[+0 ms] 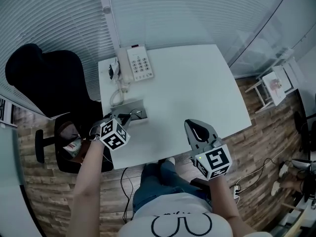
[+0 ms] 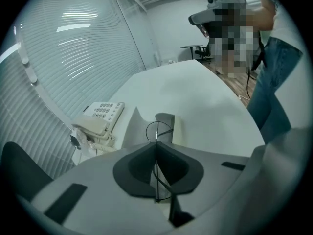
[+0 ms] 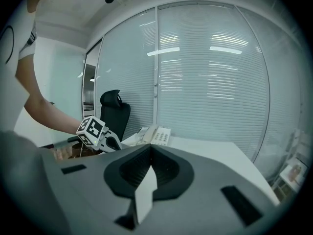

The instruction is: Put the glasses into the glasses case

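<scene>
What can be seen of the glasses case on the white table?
The glasses case is grey and matte-looking. It lies open near the left edge of the table, in front of the telephone cord. One half looks paler than the other. Thin wire glasses hang over it; whether they touch it cannot be told.

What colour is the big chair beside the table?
Black. The chair shows best in the head view.

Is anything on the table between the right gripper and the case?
No. In the head view the table is bare from the right gripper across to the case.
</scene>
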